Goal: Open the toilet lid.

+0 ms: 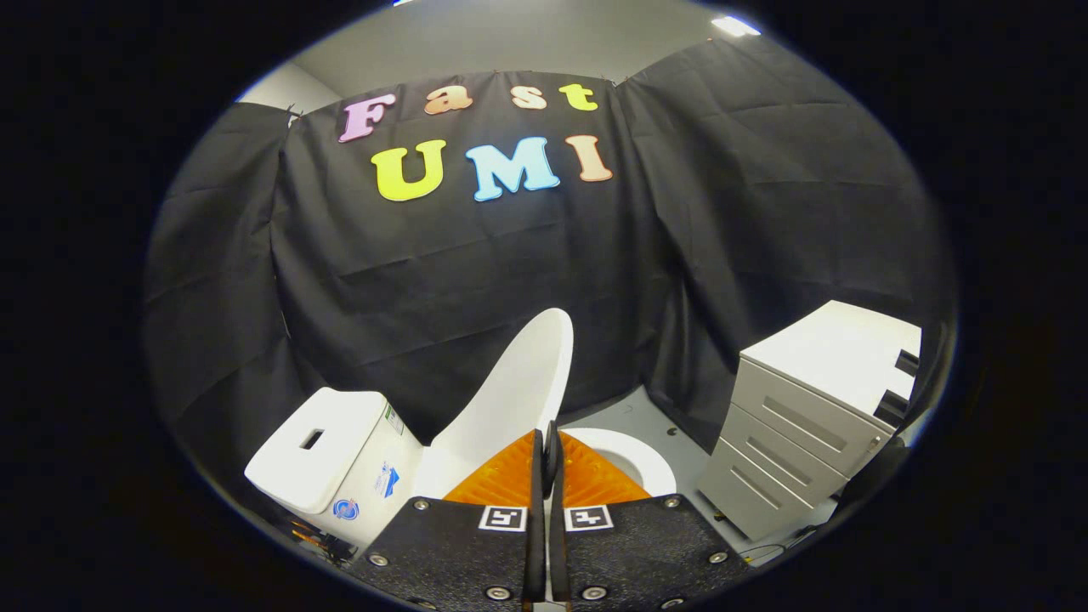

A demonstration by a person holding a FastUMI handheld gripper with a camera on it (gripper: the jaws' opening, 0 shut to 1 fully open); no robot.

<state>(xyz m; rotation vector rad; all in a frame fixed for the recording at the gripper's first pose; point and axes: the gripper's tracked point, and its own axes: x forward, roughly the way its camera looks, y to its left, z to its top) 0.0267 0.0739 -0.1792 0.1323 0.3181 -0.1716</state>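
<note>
The white toilet lid stands raised at a steep tilt, between the tank and the seat ring. Its top leans away from the tank. My gripper is at the lid's near side edge. The two fingers are drawn close together, and the lid's rim runs down into the narrow gap between them. Part of the open seat ring and bowl shows just beyond the fingers; the fingers hide the rest of it.
A grey drawer cabinet stands on the floor beside the toilet, past the seat. Black cloth walls close in behind the toilet and on both sides. A strip of grey floor lies between the toilet and the cabinet.
</note>
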